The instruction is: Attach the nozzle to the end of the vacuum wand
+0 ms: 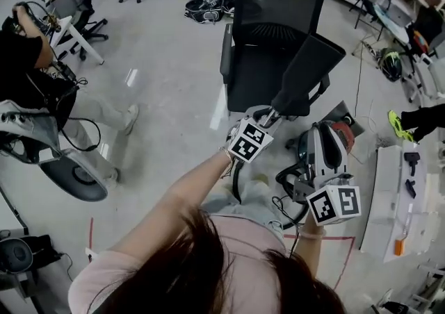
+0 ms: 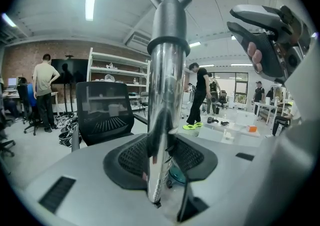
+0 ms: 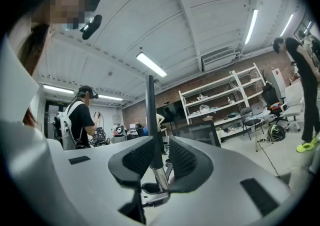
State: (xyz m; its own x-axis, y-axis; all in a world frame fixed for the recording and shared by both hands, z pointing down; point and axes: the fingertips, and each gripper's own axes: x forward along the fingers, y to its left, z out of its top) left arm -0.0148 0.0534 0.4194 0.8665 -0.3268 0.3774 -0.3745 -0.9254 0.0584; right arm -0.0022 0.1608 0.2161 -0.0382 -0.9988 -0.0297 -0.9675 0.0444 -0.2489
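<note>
**Left gripper view.** The left gripper [image 2: 162, 140] has its fingers clenched on the wand [image 2: 161, 120], a polished metal tube that rises from between the pads straight toward 12 o'clock. At its top the nozzle [image 2: 170, 20], a dark grey sleeve with an angled mouth, sits over the tube's end. Whether it is pushed fully home I cannot tell. An office chair [image 2: 102, 107] stands behind at 9 o'clock.

**Right gripper view.** The right gripper [image 3: 161, 142] has its fingers closed on a slim dark stem [image 3: 151, 115] that turns to bright metal lower down. Which part of the vacuum this is I cannot tell.

**Head view.** From the left gripper the wand and nozzle reach toward 1 o'clock, in front of the office chair. The vacuum body [image 1: 327, 146], grey with red, lies at 4 o'clock, just beyond the right gripper's marker cube [image 1: 334, 203].

**Handling.** The wand looks stiff and smooth, so the pads could slide along it under a push. A hold close below the joint would probably serve best, because it keeps the force in line with the tube. The nozzle looks like light, rigid plastic and likely seats by a straight push. The vacuum body is probably the heavy part and would drag on the assembly if left unsupported.
</note>
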